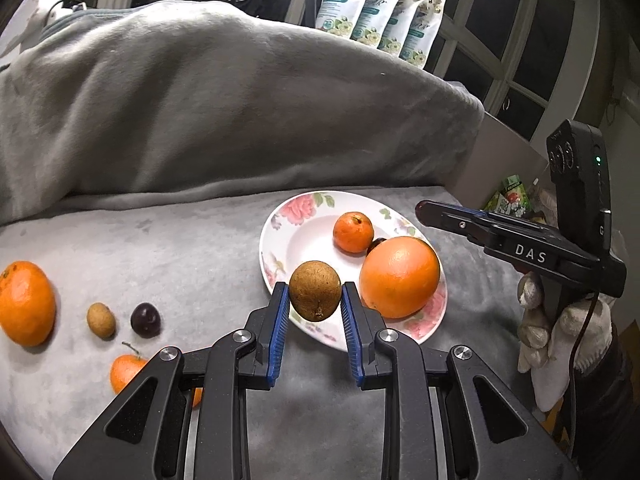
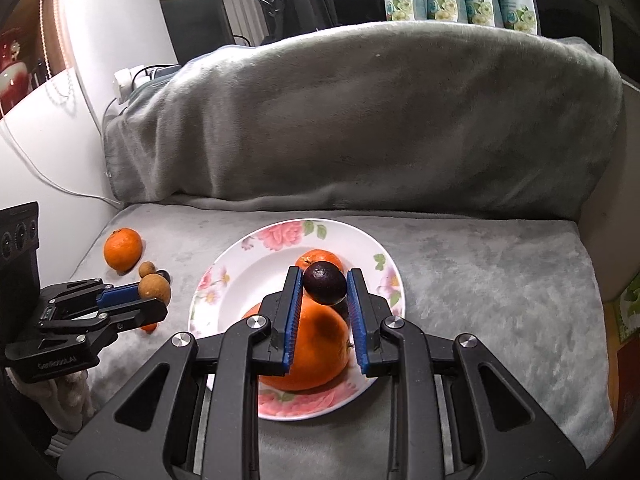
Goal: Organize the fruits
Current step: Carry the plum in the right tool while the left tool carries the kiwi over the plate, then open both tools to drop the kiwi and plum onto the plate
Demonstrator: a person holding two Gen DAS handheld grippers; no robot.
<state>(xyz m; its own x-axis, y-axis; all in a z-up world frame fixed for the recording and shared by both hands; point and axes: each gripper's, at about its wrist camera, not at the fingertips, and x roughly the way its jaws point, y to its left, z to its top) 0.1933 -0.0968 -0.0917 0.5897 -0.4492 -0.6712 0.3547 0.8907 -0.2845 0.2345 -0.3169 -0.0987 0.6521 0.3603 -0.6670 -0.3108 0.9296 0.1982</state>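
Left wrist: jaws level, clamping brown fruit (image 1: 315,291) above plate (image 1: 280,236).

A round brown rough-skinned fruit (image 1: 315,291) and a dark purple plum (image 2: 325,283) hang clamped above the floral white plate (image 1: 280,216) holding 2 oranges.

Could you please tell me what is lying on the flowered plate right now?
On the plate lie a big orange and a small tangerine. The orange may hide more behind it.
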